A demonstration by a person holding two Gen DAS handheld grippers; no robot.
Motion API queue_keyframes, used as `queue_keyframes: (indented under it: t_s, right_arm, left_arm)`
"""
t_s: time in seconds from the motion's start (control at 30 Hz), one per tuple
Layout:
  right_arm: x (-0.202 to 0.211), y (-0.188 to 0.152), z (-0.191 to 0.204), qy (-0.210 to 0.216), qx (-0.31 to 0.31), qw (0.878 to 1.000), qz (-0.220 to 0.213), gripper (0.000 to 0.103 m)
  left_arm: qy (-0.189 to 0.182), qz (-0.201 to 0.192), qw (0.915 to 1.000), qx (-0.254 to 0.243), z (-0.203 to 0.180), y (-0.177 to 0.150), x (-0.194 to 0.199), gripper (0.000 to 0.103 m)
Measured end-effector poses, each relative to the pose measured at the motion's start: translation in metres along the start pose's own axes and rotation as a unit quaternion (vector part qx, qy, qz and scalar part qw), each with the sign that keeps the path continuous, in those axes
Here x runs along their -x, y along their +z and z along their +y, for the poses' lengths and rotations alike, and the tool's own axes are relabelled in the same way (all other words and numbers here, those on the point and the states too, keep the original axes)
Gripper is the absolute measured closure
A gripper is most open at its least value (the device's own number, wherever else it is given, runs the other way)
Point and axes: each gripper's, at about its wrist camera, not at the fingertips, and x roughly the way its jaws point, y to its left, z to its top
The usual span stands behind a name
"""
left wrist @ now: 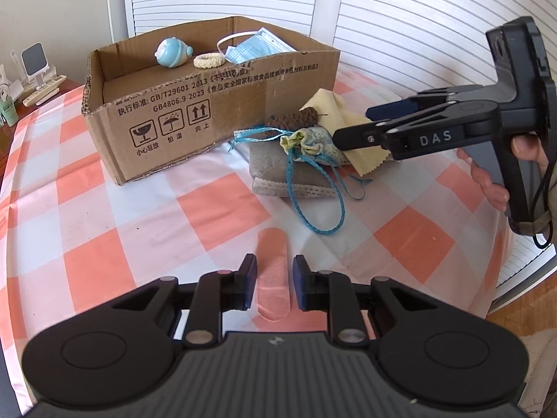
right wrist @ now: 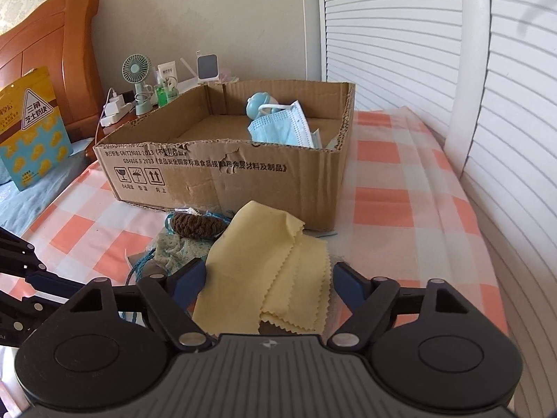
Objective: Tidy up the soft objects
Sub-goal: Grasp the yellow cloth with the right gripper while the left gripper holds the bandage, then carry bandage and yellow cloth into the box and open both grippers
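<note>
Just in front of cardboard box (right wrist: 243, 181), atop the pile: yellow cloth (right wrist: 264, 271), limp, light; best pinched at a folded edge. Right gripper (right wrist: 268, 287) wide astride it, not yet pinching.

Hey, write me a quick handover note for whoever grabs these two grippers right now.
Left gripper: narrow jaws, pads straddling the plaster strip on the checked cloth, not visibly pressing it.
Right gripper: jaws open around the yellow cloth, not gripping.
Done: face mask, blue toy and cream ring are in the cardboard box.
Left: yellow cloth, brown braided piece, drawstring pouch, grey pad, blue cord, plaster strip.
</note>
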Motion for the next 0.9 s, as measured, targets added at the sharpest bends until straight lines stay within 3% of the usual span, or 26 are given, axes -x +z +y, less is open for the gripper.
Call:
queue_keyframes:
  t_s: [0.1,0.33,0.4,0.53,0.9]
  right_arm:
    - [-0.002,0.0,-0.001,0.012,-0.009,1.0,0.005,0.033]
    - [0.002,0.004,0.003,0.011,0.005,1.0,-0.001,0.077]
    - [0.003,0.005,0.005,0.01,0.012,1.0,-0.002,0.081]
    - [0.005,0.006,0.011,0.002,0.026,1.0,-0.007,0.098]
    - [0.032,0.015,0.021,-0.014,0.062,0.998,-0.027,0.099]
  left_arm:
    - [-0.003,-0.001,1.0,0.0,0.001,0.0,0.0,0.082]
    - [-0.006,-0.001,1.0,0.0,-0.001,-0.001,0.0,0.082]
    - [-0.008,-0.001,1.0,0.0,-0.001,-0.001,0.0,0.082]
    - [-0.012,-0.001,0.9999,0.002,-0.001,-0.002,0.0,0.083]
    - [-0.015,-0.009,0.9998,-0.012,-0.009,0.001,0.008,0.088]
